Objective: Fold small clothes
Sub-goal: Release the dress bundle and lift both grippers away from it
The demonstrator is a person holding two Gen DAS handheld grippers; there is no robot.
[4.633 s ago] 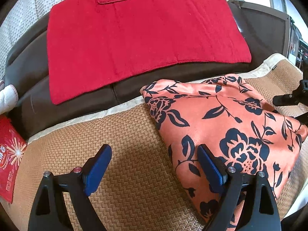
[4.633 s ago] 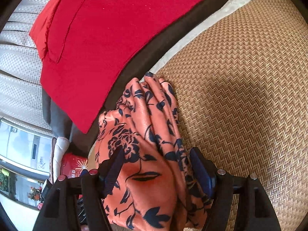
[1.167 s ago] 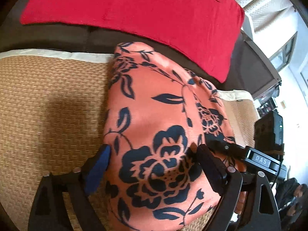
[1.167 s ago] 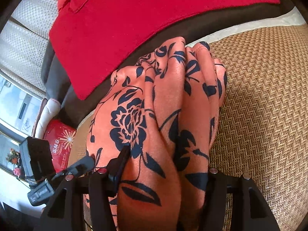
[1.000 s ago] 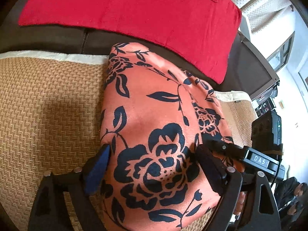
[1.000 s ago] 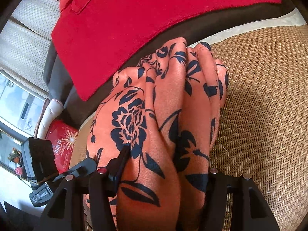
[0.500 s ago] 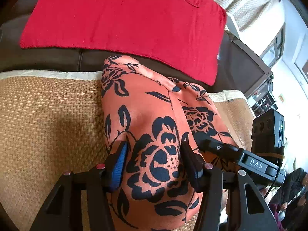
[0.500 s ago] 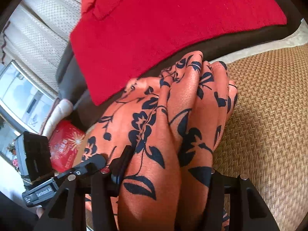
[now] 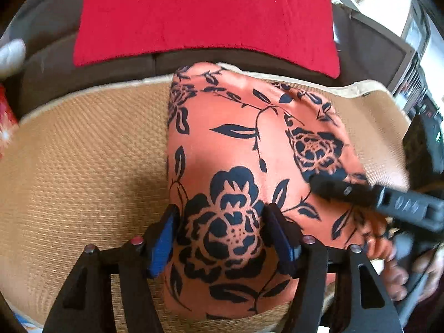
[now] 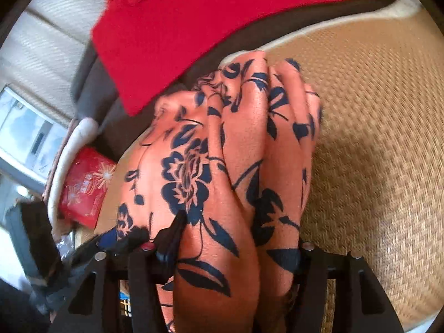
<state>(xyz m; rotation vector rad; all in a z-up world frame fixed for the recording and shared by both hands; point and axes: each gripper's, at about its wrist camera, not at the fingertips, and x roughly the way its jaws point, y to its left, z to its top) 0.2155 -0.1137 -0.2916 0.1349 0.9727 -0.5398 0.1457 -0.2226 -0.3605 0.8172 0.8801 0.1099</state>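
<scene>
Pinching the cloth point(image 9: 236, 138) from its near end with the left gripper point(image 9: 222, 233) and from the right side with the right gripper point(image 10: 238, 236). Both clamped on bulging fabric, pads touching it, yet jaws easing apart. Resting the folded bundle on the mat point(image 9: 83, 166), far end reaching the mat's far edge, just beside the sofa point(image 9: 111, 63).

Risking the fold: loosening further while carrying or sliding, so letting the smooth layers slip out and spread open. Risking also uneven pulling, dragging one side faster and twisting the bundle. Possibly pushing the far end off the mat, crumpling it against the sofa.
</scene>
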